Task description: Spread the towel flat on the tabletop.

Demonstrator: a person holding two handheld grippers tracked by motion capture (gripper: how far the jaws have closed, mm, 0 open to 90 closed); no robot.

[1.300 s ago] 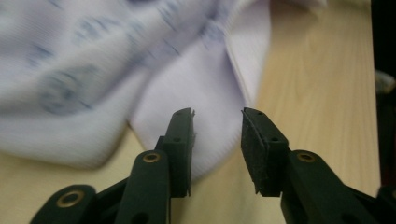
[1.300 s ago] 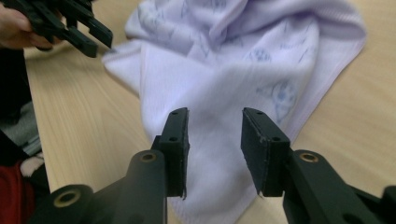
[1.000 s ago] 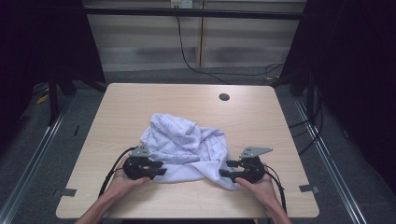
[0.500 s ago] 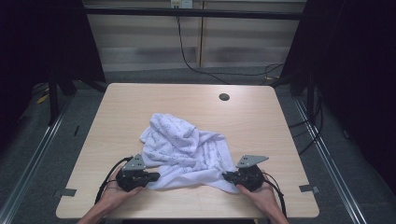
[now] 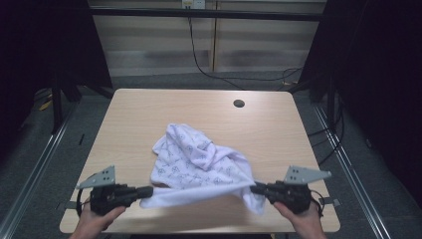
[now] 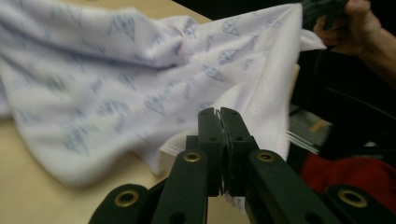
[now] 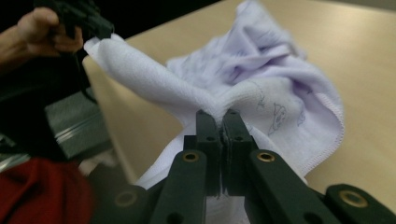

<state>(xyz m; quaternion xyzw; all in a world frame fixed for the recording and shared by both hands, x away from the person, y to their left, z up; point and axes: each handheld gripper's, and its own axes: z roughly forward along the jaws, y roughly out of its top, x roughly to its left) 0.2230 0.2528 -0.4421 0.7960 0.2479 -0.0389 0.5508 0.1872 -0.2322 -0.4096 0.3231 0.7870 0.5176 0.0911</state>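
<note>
Light wood table (image 5: 149, 114), round hole (image 5: 239, 103) at its far edge. Grey floor (image 5: 45, 164), black cable (image 5: 199, 55) on pale back wall (image 5: 149, 45). Dark sides.

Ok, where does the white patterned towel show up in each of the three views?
High view: the towel lies at the table's near middle, its near edge stretched between both grippers.
Left gripper view: it spreads across the upper left, with an edge pinched in the jaws.
Right gripper view: centre to right, also pinched in the jaws.
Shared landmark: the light wooden table.

No readable text, label or number appears anywhere.
</note>
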